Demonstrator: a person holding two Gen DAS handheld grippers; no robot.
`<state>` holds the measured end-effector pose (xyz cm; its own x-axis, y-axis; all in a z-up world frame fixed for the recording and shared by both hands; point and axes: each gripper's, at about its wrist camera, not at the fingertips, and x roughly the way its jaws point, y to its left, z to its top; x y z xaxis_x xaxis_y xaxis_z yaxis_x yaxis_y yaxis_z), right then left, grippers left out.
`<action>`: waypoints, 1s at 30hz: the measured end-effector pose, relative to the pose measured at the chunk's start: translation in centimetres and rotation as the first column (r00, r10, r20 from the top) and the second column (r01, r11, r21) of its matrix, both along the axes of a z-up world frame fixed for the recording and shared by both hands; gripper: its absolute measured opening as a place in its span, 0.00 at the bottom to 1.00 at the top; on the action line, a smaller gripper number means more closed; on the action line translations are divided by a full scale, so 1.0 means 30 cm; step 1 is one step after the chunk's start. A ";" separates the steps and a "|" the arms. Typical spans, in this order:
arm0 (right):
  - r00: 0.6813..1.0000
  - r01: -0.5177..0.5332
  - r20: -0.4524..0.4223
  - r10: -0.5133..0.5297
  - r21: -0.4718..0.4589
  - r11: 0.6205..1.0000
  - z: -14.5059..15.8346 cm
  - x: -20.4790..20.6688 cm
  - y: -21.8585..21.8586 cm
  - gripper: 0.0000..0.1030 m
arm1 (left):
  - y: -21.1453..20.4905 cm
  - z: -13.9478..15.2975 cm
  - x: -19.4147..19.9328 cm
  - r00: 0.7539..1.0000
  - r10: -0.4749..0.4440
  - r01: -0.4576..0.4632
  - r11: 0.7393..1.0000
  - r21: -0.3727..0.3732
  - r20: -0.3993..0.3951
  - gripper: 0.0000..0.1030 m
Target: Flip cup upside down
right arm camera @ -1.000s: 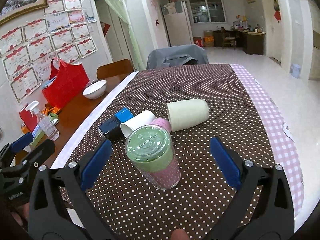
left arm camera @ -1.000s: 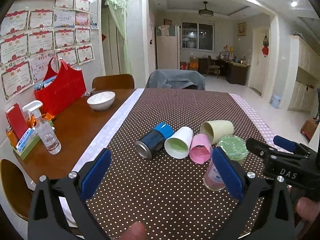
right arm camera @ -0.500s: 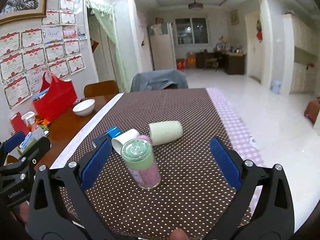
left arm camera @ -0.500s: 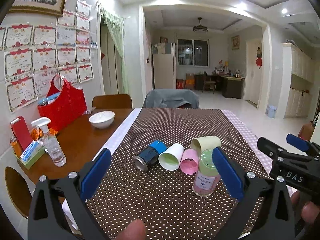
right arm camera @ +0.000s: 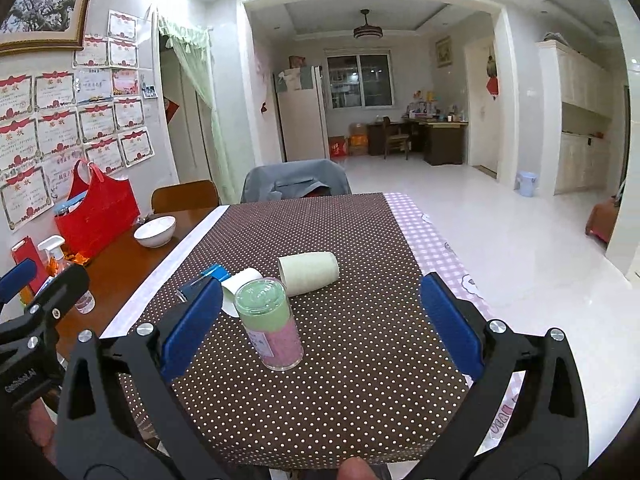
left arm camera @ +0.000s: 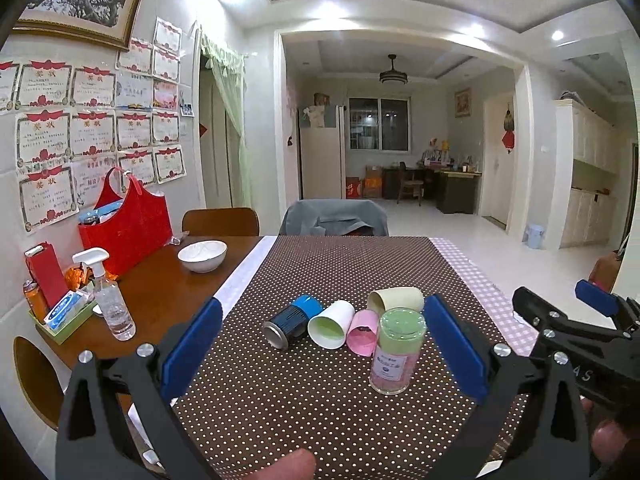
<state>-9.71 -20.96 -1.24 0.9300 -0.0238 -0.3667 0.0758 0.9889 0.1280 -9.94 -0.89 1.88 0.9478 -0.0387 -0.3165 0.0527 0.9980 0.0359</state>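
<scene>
Several cups lie on their sides on the dotted brown tablecloth [left arm camera: 360, 264]: a dark cup with a blue base [left arm camera: 292, 320], a white cup [left arm camera: 331, 323], a pink cup [left arm camera: 362, 331] and a cream cup [left arm camera: 396, 300]. The cream cup [right arm camera: 309, 273] and white cup [right arm camera: 240, 284] also show in the right wrist view. A jar with a green lid and pink contents [left arm camera: 396, 350] [right arm camera: 270, 324] stands upright in front of them. My left gripper [left arm camera: 320, 350] is open and empty, near the table's front edge. My right gripper [right arm camera: 318, 328] is open and empty, behind the jar.
On the bare wood at the left stand a white bowl [left arm camera: 202, 255], a red bag [left arm camera: 128, 224], a spray bottle [left arm camera: 110, 300] and a green tray of small items [left arm camera: 60, 316]. Chairs [left arm camera: 334, 218] stand at the far end. A checked cloth [right arm camera: 436, 240] edges the right side.
Both grippers have pulled back and tilted up from the table. The cups and the jar look smaller and farther. More of the room and ceiling shows. Nothing on the table has moved.
</scene>
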 end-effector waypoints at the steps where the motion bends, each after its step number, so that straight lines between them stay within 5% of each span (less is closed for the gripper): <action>1: 1.000 -0.001 0.003 0.001 -0.001 1.000 0.002 -0.005 0.002 0.94 | 0.000 0.001 -0.008 1.000 -0.002 0.002 1.000 0.000 0.004 0.96; 30: 0.999 0.001 0.044 0.000 -0.024 1.000 0.032 -0.087 0.015 0.94 | 0.012 0.009 -0.077 1.000 -0.011 0.011 1.000 -0.014 0.022 0.96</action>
